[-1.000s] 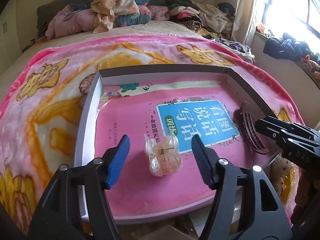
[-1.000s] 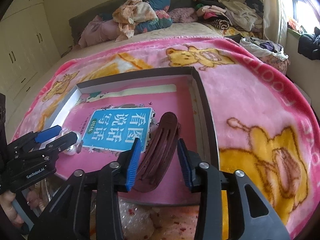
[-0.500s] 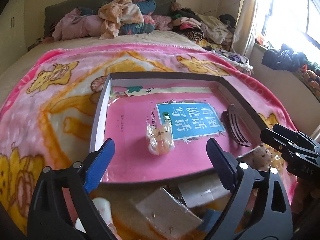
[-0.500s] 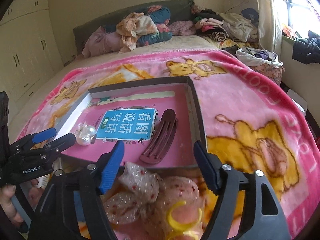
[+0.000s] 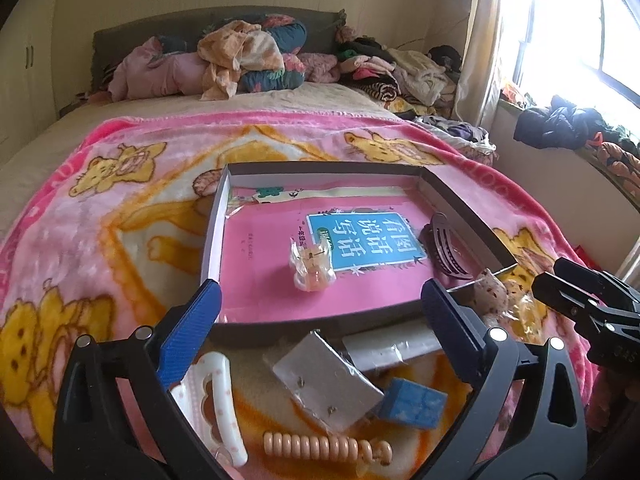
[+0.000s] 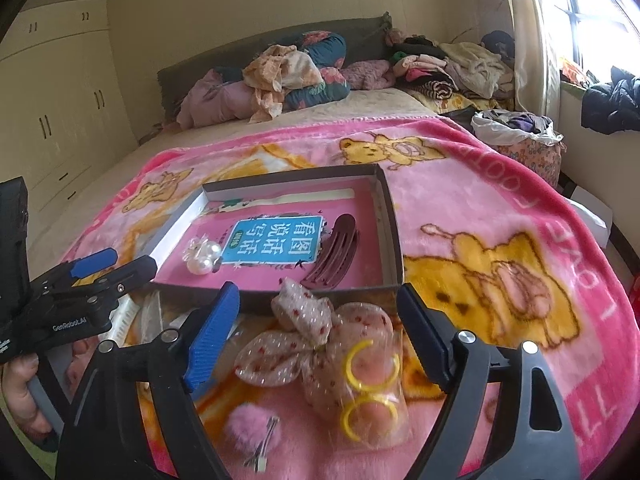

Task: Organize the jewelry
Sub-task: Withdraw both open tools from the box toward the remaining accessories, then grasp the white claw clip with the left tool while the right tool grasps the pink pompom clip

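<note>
- Left gripper (image 5: 320, 300) hangs with its jaws spread wide, having just been opening; nothing sits between them.
- Right gripper (image 6: 320, 304) likewise stands released over the fabric bow (image 6: 304, 340), jaws just opened.
- Pearl clip (image 6: 202, 258) and dark red hair claw (image 6: 332, 256) lie apart inside the shallow box (image 6: 396, 248).
- Box rests on the pink blanket (image 6: 480, 208).
</note>
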Motion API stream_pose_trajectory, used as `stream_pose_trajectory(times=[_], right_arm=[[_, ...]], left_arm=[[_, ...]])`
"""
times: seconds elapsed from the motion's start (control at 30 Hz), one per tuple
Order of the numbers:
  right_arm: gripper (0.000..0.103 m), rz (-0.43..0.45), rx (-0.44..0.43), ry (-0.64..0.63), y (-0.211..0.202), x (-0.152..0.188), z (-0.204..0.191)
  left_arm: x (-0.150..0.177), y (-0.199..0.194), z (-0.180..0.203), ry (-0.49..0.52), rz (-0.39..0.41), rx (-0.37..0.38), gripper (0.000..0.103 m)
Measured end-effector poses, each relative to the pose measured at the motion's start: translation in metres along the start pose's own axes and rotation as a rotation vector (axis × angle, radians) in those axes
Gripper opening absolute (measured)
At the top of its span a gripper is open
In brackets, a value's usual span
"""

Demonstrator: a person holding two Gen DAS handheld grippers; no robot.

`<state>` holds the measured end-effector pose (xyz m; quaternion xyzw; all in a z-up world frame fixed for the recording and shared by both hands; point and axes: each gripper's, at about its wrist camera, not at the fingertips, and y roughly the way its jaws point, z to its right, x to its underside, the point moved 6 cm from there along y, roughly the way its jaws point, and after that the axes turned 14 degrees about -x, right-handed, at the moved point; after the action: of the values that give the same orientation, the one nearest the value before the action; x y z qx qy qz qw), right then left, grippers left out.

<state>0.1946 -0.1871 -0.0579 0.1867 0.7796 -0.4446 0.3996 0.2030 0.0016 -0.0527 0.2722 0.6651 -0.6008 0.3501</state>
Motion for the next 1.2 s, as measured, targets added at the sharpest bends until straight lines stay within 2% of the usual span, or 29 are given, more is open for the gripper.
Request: stream_pose_trajectory(times=[0.6,1.2], right_arm=[[0.080,-0.028,-0.021,-0.022,-0.017,0.034,-0.019],[0.080,-0.142,-0.057,-0.023,0.005,0.073,-0.044]], left_arm=[[0.029,-0.025,-0.008,0.027,0.009,-0.013,0.091],[0.066,-0.025,-0.046,0.016,-0.049,-0.055,0.091]])
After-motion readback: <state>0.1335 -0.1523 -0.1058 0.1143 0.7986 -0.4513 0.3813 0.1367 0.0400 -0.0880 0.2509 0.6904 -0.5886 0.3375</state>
